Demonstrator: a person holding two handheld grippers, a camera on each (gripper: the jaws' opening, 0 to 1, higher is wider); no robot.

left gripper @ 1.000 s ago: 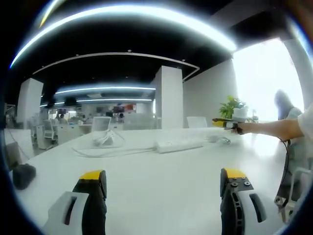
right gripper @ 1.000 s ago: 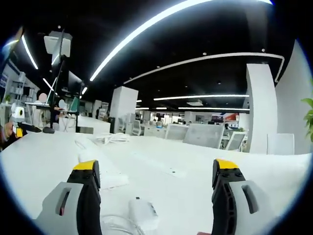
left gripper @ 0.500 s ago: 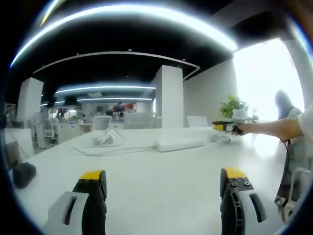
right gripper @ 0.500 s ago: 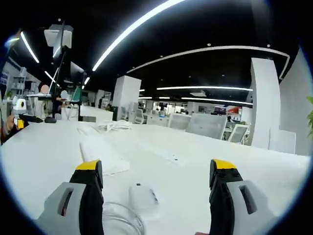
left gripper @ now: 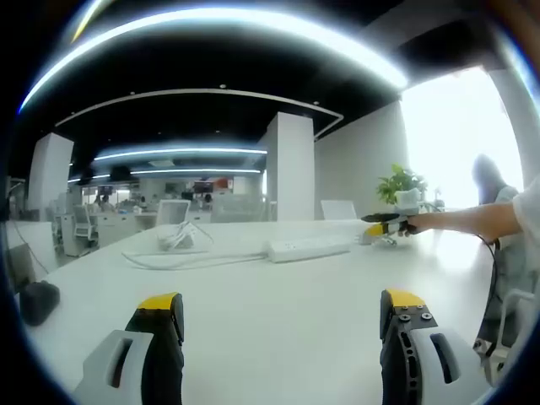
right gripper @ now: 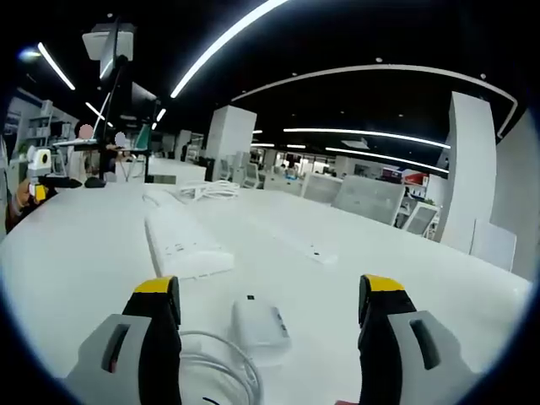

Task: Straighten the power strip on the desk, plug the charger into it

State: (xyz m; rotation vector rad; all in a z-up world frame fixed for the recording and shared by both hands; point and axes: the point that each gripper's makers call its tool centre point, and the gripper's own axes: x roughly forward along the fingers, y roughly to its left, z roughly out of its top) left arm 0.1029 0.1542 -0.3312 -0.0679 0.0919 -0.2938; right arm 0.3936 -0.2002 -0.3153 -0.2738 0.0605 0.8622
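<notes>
We see the charger (right gripper: 260,326) cable (right gripper: 215,371) coil cut off at bottom edge, just beside the charger

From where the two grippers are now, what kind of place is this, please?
Most likely a large open-plan office. Rows of desks with chairs stand in the background, long light strips curve across a dark ceiling, and the wide white desk carries a power strip and a charger.

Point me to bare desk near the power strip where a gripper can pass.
Free: the desk left of the power strip, and the stretch right of the charger. Crowded: by the charger, where its coiled cable lies just short of the strip's near end.
</notes>
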